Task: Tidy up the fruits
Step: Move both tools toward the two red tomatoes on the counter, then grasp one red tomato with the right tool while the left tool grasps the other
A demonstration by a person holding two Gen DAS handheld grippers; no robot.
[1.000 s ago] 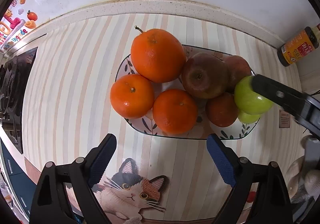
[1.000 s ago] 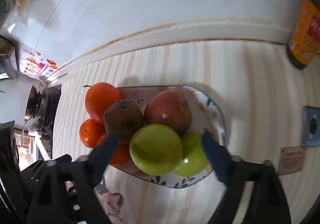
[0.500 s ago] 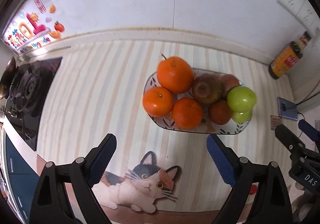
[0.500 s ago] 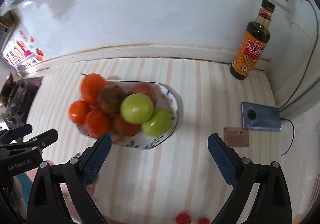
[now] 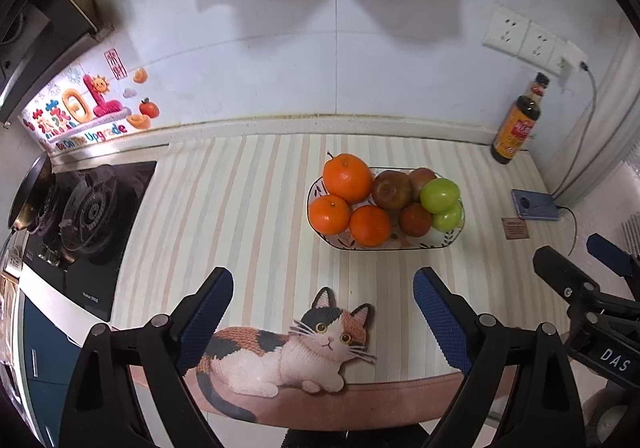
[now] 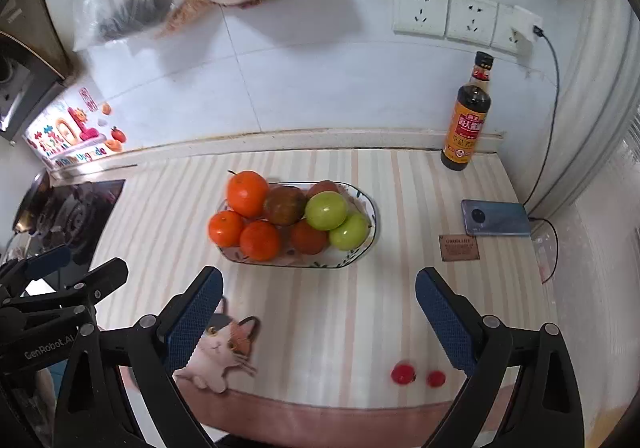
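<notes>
An oval patterned plate (image 5: 456, 236) (image 6: 370, 204) on the striped mat holds three oranges (image 5: 347, 177) (image 6: 247, 193), dark red apples (image 5: 392, 190) (image 6: 285, 205) and two green apples (image 5: 439, 195) (image 6: 326, 210). My left gripper (image 5: 323, 300) hangs open above the mat's near edge, well short of the plate, with nothing between its blue pads. My right gripper (image 6: 318, 300) is also open and empty, back from the plate. Each gripper shows at the edge of the other's view: the right gripper (image 5: 580, 268), the left gripper (image 6: 72, 272).
A soy sauce bottle (image 6: 466, 120) stands by the back wall at the right. A phone (image 6: 496, 218) on a cable and a small brown card (image 6: 459, 247) lie right of the plate. A gas stove (image 5: 80, 208) is on the left. Two small red printed fruits (image 6: 416, 375) mark the mat's front.
Both grippers have pulled up and back from the plate, so the fruit looks smaller and farther. The right gripper, earlier around the green apples, is now clear of them. All fruit stays on the plate.
</notes>
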